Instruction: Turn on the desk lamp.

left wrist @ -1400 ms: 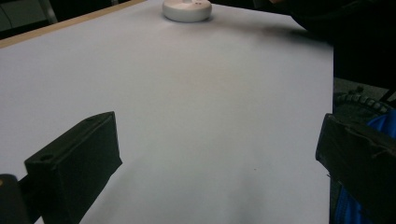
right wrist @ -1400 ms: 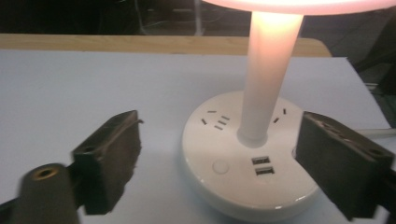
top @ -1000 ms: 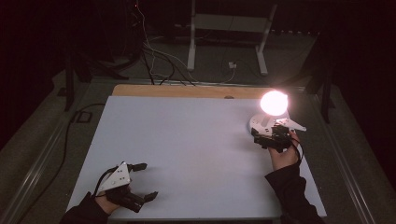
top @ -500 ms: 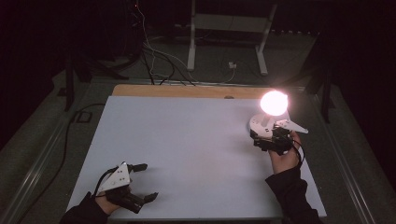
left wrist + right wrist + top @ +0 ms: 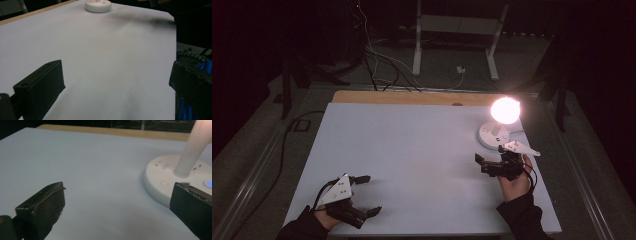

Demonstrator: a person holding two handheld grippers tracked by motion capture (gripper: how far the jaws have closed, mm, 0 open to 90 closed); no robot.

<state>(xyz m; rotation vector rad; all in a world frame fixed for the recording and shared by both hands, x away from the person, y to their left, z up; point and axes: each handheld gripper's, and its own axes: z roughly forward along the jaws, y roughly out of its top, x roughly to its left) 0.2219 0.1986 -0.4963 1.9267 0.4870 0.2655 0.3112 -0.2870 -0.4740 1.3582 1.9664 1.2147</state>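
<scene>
A white desk lamp stands lit at the far right of the white table, its glowing head (image 5: 505, 110) above a round base (image 5: 491, 135). My right gripper (image 5: 490, 157) is just in front of that base, open, holding nothing. In the right gripper view the base (image 5: 163, 178) and stem (image 5: 193, 147) sit close ahead on the right, beyond the spread jaws, with a blue light on the base (image 5: 208, 183). My left gripper (image 5: 371, 195) rests open at the near left of the table, holding nothing. The left gripper view shows the base (image 5: 98, 5) far off.
The white tabletop (image 5: 412, 145) has a wooden strip (image 5: 412, 97) along its far edge. Cables (image 5: 377, 65) and a metal stand (image 5: 457, 45) lie on the dark floor beyond. The room around the table is dark.
My right gripper has drawn back from the lamp base toward the near edge. The left gripper has stayed where it was.
</scene>
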